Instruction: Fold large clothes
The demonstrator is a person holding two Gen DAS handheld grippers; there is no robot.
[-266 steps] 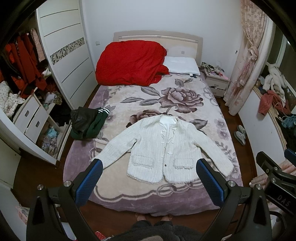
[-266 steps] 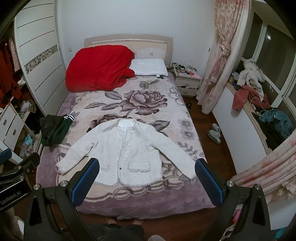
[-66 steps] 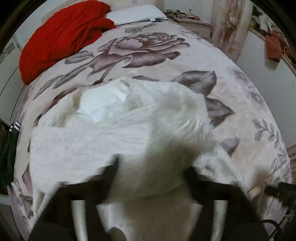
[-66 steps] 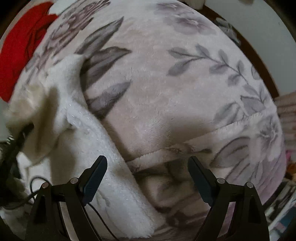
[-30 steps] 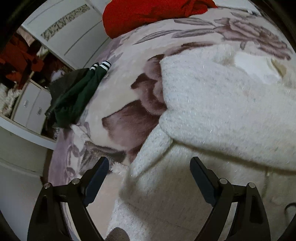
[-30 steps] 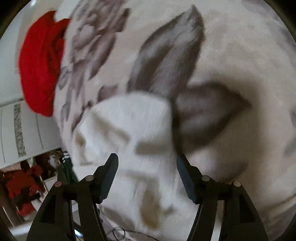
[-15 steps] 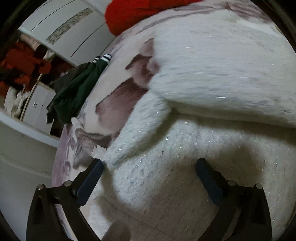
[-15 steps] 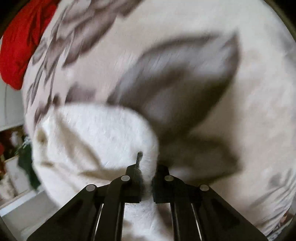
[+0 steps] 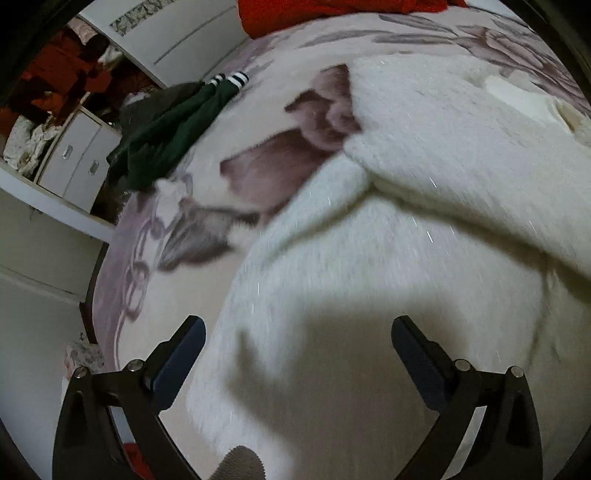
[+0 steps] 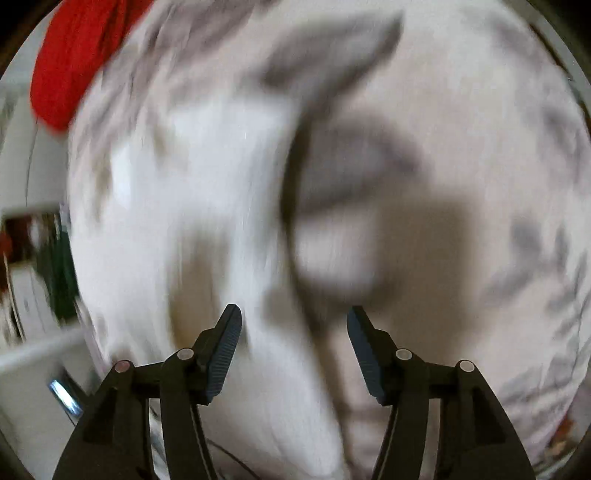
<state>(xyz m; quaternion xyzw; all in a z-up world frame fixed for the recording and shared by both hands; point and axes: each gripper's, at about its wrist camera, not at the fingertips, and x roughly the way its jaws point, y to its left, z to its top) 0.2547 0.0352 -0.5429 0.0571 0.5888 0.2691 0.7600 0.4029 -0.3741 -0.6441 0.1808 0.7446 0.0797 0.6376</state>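
Left gripper (image 9: 293,354): left wrist view, jaws spread wide, nothing between the pads, hovering over the jacket, pointing steeply down.
Jacket (image 9: 424,229): white fuzzy, spread on the bed, fills the right and centre of this view; one sleeve folded across the body, a fold ridge running diagonally.
Bed (image 9: 173,251): pale blanket with grey-brown flower print, bare part to the left of the jacket.
Green garment (image 9: 166,125): dark, striped cuff, near the bed's left edge, well apart from the jacket.
Red bedding (image 9: 332,11): at the top edge, far end of the bed.
Drawers (image 9: 77,158): white, beside the bed, left.
Right gripper (image 10: 294,350): right wrist view, heavy blur; jaws opening, part-spread, pads clear of the cloth, jacket edge below the gap.
Jacket (image 10: 192,206): left half of this view, its right edge casting a dark shadow on the blanket.
Red bedding (image 10: 74,55): top left corner.
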